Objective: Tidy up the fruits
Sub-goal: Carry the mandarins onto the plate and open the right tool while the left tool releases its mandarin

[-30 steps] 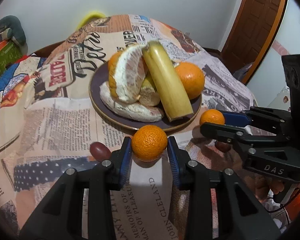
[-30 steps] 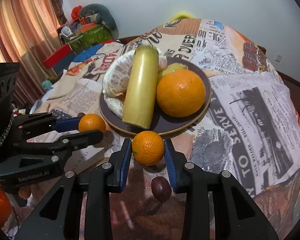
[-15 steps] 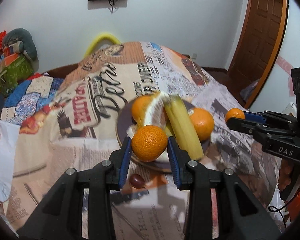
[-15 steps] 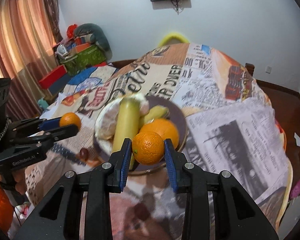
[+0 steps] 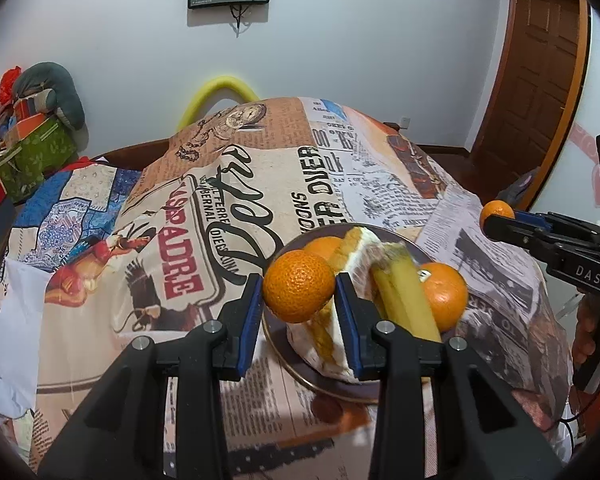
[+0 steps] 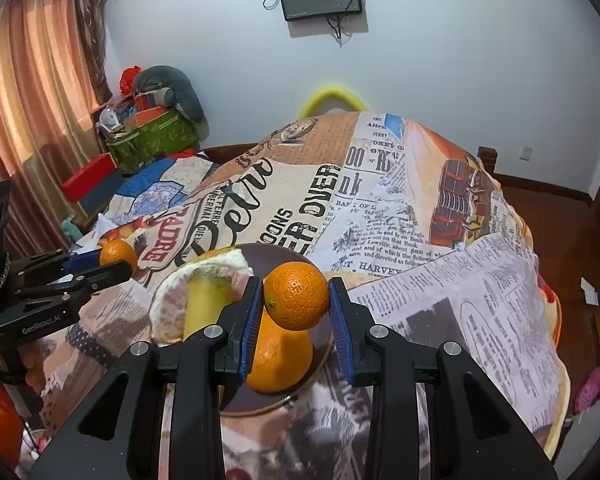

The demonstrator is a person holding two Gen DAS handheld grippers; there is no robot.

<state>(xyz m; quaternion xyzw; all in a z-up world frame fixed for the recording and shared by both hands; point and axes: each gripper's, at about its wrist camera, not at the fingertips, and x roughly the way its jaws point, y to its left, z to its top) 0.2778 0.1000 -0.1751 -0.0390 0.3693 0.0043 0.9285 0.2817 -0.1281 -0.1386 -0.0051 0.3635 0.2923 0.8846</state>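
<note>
My left gripper [image 5: 299,300] is shut on a small mandarin [image 5: 299,286] and holds it in the air above the near left side of the dark plate [image 5: 416,249]. My right gripper [image 6: 295,304] is shut on another small mandarin [image 6: 296,295], also held above the plate [image 6: 278,258]. The plate holds a banana [image 5: 402,300], a peeled pomelo piece [image 5: 360,264] and a large orange [image 5: 444,294]. Each gripper shows in the other's view, the right one [image 5: 500,218] at the right edge, the left one [image 6: 118,258] at the left.
The plate sits on a table covered with a newspaper-print cloth [image 5: 260,168]. A dark grape [image 5: 326,408] lies on the cloth near the plate's front edge. Boxes and bags [image 6: 148,136] are piled at the far left. A wooden door [image 5: 540,92] is at the right.
Both grippers have lifted their mandarins up off the cloth and away from the plate's front edge. The plate and table now look smaller and lower in both views.
</note>
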